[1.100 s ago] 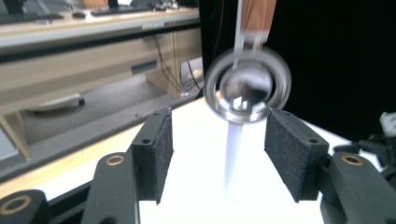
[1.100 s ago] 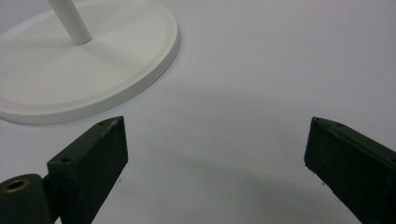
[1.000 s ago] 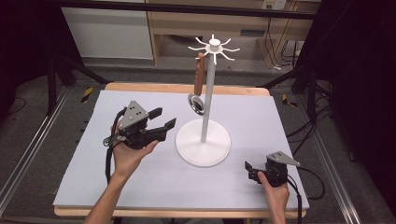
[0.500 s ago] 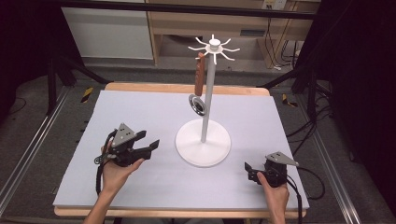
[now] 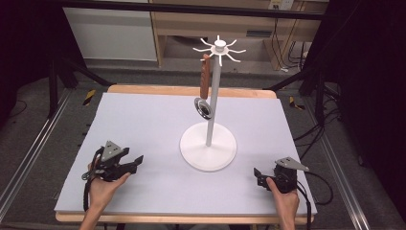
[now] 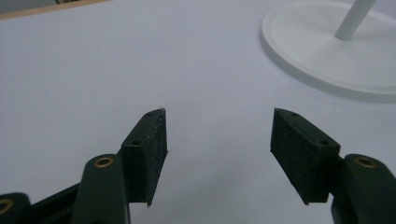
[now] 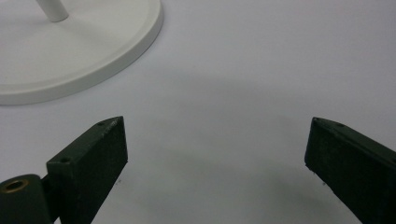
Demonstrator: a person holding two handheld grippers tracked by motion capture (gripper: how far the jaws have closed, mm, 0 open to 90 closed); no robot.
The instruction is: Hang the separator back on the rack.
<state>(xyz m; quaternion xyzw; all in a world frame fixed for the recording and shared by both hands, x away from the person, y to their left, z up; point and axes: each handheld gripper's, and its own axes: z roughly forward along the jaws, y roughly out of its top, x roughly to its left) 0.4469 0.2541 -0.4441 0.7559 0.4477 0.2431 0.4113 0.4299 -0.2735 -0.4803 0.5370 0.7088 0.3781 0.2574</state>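
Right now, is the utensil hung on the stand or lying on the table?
Hung. The utensil dangles by its brown handle from an arm of the white stand, its metal head clear of the base.

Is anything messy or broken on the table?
Nothing stands out. The white stand is upright on the table, and a ladle hangs neatly from one hook. Both grippers rest open and empty.

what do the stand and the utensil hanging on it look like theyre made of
Stand: smooth matte white, probably painted metal or plastic; even colour, soft sheen on the base. Utensil: brown handle, likely wood; its round head reflects light, so probably polished metal.
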